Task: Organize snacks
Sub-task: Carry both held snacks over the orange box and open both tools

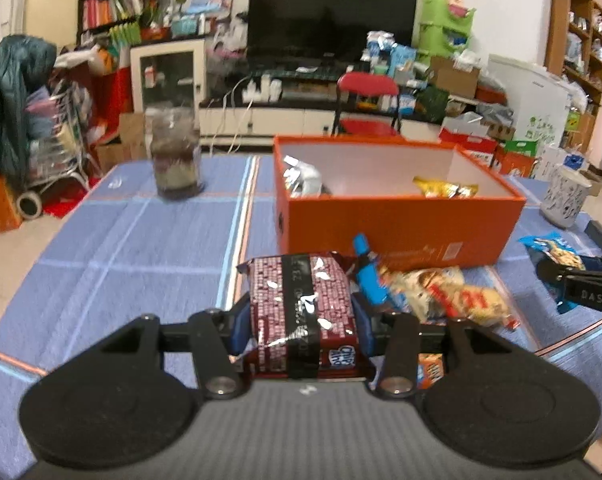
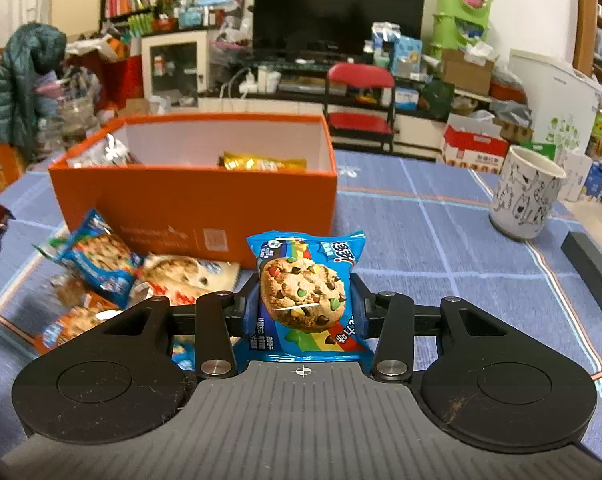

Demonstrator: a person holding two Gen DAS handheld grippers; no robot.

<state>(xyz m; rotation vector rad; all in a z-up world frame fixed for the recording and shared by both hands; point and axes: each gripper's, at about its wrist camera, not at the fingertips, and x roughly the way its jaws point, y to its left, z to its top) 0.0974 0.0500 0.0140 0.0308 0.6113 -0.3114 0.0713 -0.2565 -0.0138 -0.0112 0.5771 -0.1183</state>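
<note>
Table under blue checked cloth (image 2: 441, 240): bears all items. Open orange cardboard box (image 2: 205, 208), at twelve o'clock of both grippers: holds a silver foil packet (image 1: 301, 176) at its left end, a yellow packet (image 2: 261, 162) toward the right. White patterned mug (image 2: 527, 196): two o'clock in the right view. Loose snack packets (image 1: 445, 292): heaped against the box front. Left gripper (image 1: 303, 320): clamped on a maroon cookie pack (image 1: 303, 304). Right gripper (image 2: 305, 312): clamped on a blue chocolate-chip cookie packet (image 2: 305, 292), held clear of the cloth.

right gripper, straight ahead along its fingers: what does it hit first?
Likely the near wall of the orange box. The right gripper, shut on the blue cookie packet, points at that wall; no loose snack lies directly between. Depth is uncertain.
</note>
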